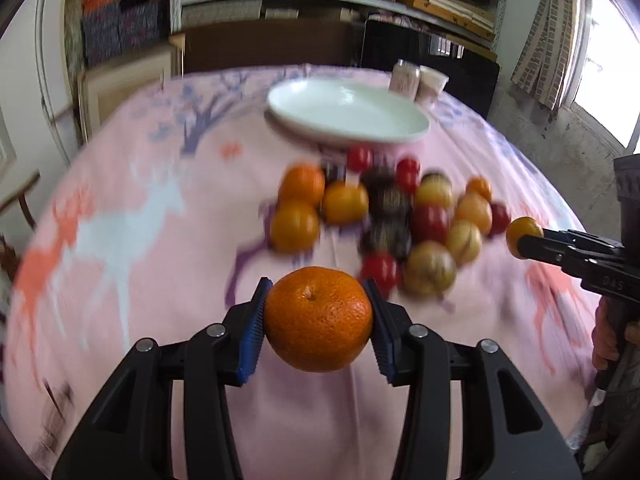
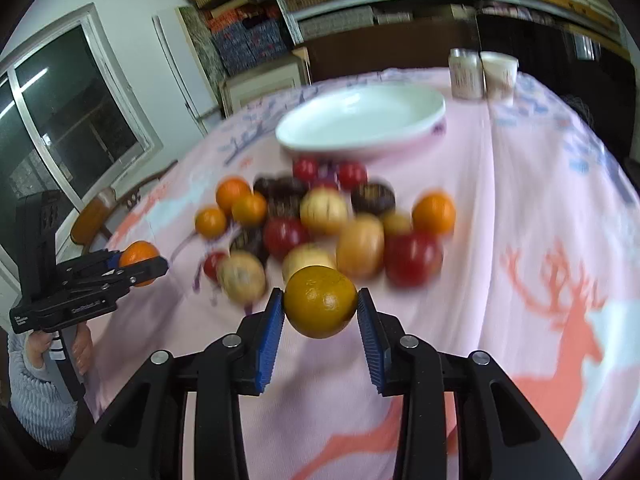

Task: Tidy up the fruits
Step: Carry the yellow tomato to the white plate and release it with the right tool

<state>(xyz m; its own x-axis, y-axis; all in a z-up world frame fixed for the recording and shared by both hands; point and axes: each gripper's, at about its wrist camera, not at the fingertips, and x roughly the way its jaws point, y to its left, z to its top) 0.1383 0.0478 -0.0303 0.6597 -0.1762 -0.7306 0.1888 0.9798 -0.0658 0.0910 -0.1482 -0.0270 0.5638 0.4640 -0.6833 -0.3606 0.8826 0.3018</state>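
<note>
My left gripper (image 1: 318, 308) is shut on a large orange mandarin (image 1: 318, 319), held above the pink tablecloth (image 1: 160, 280). In the right wrist view my right gripper (image 2: 320, 312) is shut on a smaller yellow-orange mandarin (image 2: 321, 302), also off the cloth. Each gripper shows in the other's view: the right gripper (image 1: 520, 242) with its fruit at the right edge, the left gripper (image 2: 140, 266) at the left edge. A pile of fruits (image 1: 384, 220) lies mid-table: mandarins, red, dark and yellowish ones. Beyond the pile of fruits (image 2: 328, 224) sits an empty white plate (image 1: 348, 110), seen as the white plate (image 2: 360, 120) too.
Two paper cups (image 2: 482, 74) stand behind the plate at the table's far edge. Shelves with stacked boxes fill the back wall. A wooden chair (image 2: 92, 216) stands at the table's left side. A person's hand (image 2: 60, 352) holds the left gripper's handle.
</note>
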